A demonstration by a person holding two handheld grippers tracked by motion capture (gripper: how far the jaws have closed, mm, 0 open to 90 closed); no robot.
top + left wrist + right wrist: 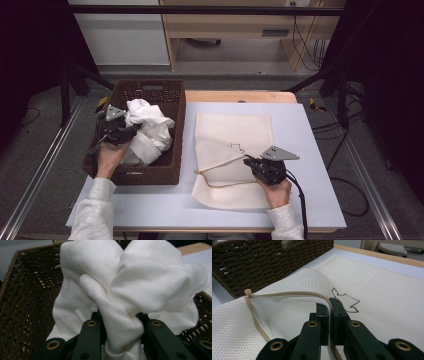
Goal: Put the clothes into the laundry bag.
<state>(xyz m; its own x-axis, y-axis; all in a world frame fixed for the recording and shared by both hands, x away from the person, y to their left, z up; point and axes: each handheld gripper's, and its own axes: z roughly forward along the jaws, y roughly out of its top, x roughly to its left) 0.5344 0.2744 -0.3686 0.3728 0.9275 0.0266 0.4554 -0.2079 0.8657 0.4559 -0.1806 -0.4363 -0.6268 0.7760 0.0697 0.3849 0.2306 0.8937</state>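
While my right gripper [329,315] pinches the zipper edge [287,293] of the mesh bag [235,150] flat on the table [310,150], holding its mouth open, my left gripper [121,322] is clamped on the white cloth [130,282] in the wicker basket [175,125]. Next, I judge, the cloth must lift clear and cross to the bag's mouth. My right gripper view shows that opening; the high view barely does.

Sleeves: I wear soft light grey sleeves on both arms.
Left gripper [120,131]: small and black, with a grey three-cornered plate on top.
Right gripper [265,167]: black too, same grey plate, and a black cable trails off it.
Jaws: flat black bars with round brass-coloured rings.
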